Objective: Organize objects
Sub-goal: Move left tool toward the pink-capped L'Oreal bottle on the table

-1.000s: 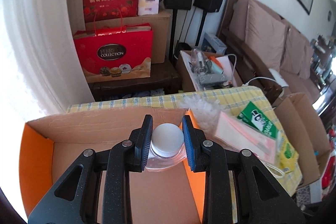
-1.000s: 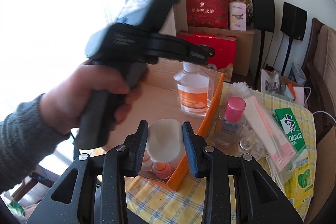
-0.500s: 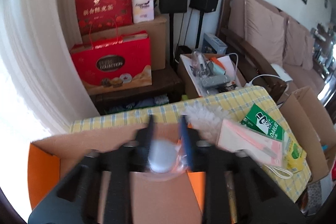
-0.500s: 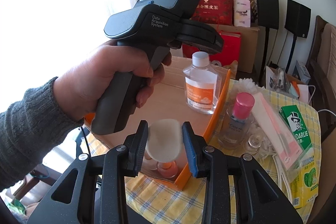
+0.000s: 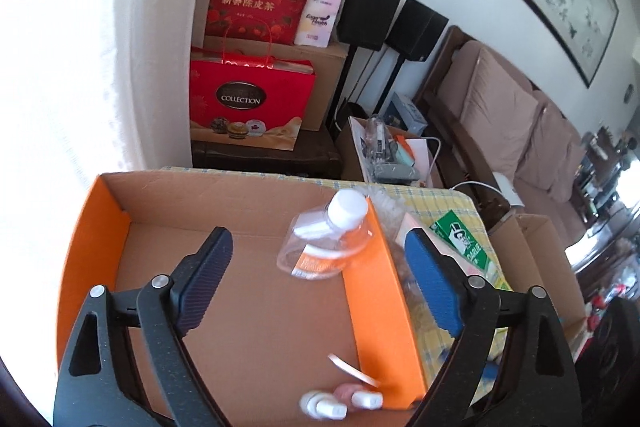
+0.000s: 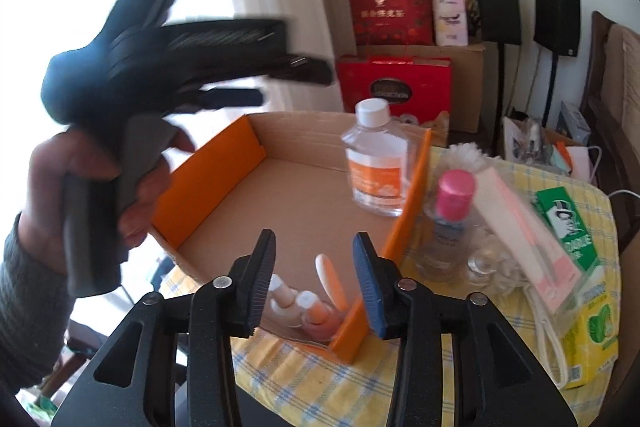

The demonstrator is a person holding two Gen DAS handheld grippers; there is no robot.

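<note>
Both grippers have let go since a moment ago: the left gripper (image 5: 316, 267) is now hanging spread wide above the box (image 6: 208, 163), and the right gripper (image 6: 314, 281) is sitting parted over the small pump bottles (image 6: 304, 305) lying in the box's near corner. Farther in, the clear bottle with the orange label (image 6: 376, 163) is standing upright against the box's right wall. Beyond that wall, a pink-capped bottle (image 6: 446, 223) and a green toothpaste carton (image 6: 568, 229) are resting on the checked tablecloth (image 6: 304, 383).

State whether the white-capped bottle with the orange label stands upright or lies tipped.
Upright: the bottle stands on the box floor, cap on top.
</note>
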